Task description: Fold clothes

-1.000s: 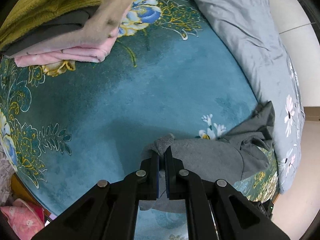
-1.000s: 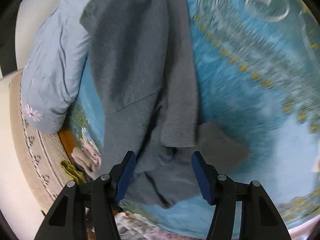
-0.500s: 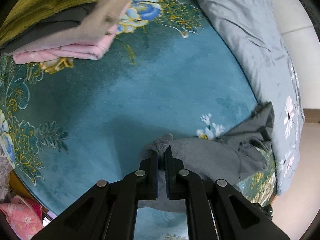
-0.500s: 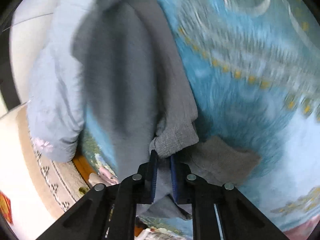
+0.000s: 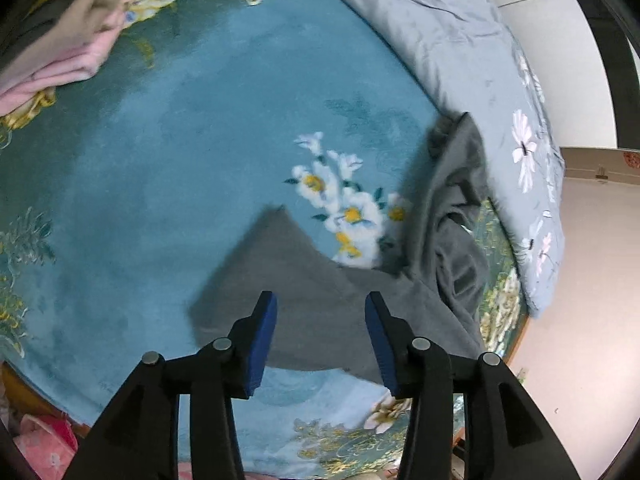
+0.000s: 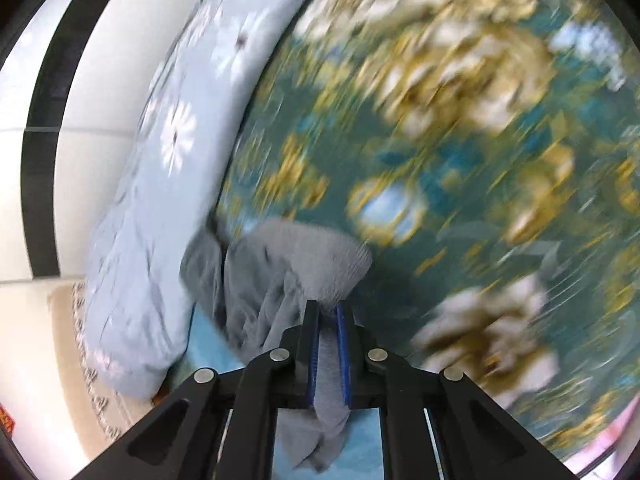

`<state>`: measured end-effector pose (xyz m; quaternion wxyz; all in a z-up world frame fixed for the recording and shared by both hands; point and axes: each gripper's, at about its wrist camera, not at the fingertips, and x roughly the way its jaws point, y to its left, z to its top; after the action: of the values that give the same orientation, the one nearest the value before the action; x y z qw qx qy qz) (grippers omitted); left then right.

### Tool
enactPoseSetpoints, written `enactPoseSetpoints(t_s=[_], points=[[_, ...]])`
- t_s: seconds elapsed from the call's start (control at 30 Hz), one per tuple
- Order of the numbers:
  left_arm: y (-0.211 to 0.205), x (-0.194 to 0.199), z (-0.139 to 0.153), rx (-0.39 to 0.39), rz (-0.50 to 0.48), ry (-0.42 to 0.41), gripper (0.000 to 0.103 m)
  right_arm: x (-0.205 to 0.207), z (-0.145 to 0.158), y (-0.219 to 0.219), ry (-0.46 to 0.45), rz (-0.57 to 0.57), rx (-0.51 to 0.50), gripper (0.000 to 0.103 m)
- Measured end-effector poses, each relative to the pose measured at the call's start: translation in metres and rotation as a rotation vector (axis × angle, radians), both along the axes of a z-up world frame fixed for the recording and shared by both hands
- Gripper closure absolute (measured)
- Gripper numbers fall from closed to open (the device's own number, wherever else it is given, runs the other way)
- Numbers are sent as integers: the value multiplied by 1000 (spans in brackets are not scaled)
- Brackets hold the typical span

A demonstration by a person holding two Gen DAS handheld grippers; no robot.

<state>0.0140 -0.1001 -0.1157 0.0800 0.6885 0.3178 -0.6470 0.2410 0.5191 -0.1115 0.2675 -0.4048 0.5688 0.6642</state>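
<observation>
A grey knit garment [image 5: 316, 292] lies on the teal floral bedspread [image 5: 192, 168], one flat part in front of my left gripper and a bunched part running up to the right. My left gripper [image 5: 320, 310] is open and empty just above the flat part. My right gripper [image 6: 328, 312] is shut on a ribbed edge of the grey garment [image 6: 296, 264] and holds it lifted. The right wrist view is blurred by motion.
A stack of folded clothes [image 5: 68, 32] in pink, beige and dark tones sits at the far left. A pale blue flowered quilt [image 5: 460, 48] lies along the bed's right side; it also shows in the right wrist view [image 6: 160, 168]. The bed edge and floor [image 5: 580, 280] are to the right.
My left gripper let go of the grey garment and opened. My right gripper closed on the garment's ribbed edge and swung it up and across the bed.
</observation>
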Motion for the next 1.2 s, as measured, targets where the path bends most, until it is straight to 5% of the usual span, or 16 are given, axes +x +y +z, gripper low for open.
enactPoseSetpoints(t_s=[0.2,0.47,0.6,0.67,0.73,1.2], points=[[-26,43,-36,-17,146,-120,55,37,22,67,-19,-163,63,103],[-35,71,-59,-19,230,-213,53,5,-50,26,-141,-69,-104,99],[-41,61,-61,-12,258,-205,49,-9,-89,0,-199,-61,-190,91],[-41,48,-63,9,288,-194,47,-14,-104,-9,-226,-61,-209,64],[-42,35,-65,23,309,-190,45,-17,-113,-11,-233,-70,-207,53],[-28,-60,-105,-69,204,-264,43,-22,-154,-5,-234,-170,-267,45]])
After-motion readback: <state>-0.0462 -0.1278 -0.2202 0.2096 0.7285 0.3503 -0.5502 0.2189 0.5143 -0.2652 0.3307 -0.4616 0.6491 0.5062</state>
